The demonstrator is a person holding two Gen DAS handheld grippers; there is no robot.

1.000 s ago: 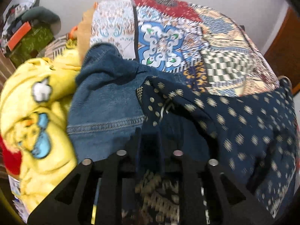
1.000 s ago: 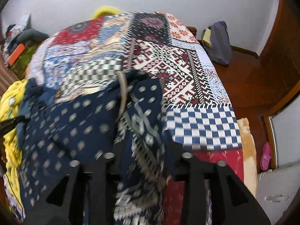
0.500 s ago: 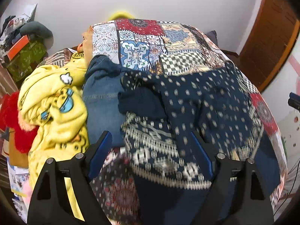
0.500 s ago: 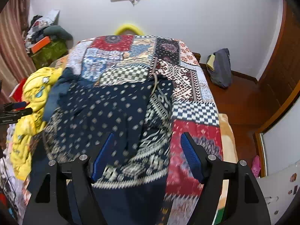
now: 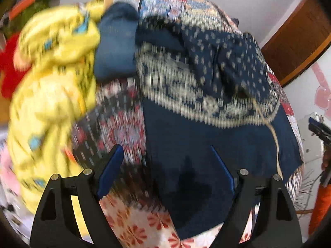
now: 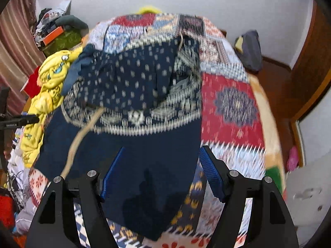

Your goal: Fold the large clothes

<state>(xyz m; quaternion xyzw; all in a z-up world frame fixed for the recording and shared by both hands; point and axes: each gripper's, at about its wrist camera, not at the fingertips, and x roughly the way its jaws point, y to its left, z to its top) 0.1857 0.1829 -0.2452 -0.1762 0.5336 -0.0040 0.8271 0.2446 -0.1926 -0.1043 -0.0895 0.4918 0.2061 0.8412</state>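
Observation:
A large navy garment [image 6: 144, 144] lies on the patchwork bedspread [image 6: 231, 107]. Its dotted part [image 6: 132, 76] is folded back over a cream patterned band, and the plain navy part is nearest me. A beige cord [image 6: 82, 136] trails off it. My right gripper [image 6: 162, 165] hangs open above the plain navy end with nothing between its blue pads. In the left wrist view the same garment [image 5: 206, 136] fills the middle, and my left gripper [image 5: 167, 161] stands open over its near left corner, holding nothing. Each gripper shows at the edge of the other's view.
A yellow cartoon blanket [image 5: 51, 82] and blue denim [image 5: 115, 47] are heaped along the bed's left side. A grey bag [image 6: 250, 49] leans against the far wall on the wooden floor. Cluttered shelves [image 6: 55, 35] stand at the back left, and a pink slipper [image 6: 292, 158] lies on the right.
Both grippers were shut on the garment a second ago; they have let go, opened wide and drawn back toward the bed's near end. The garment now lies folded.

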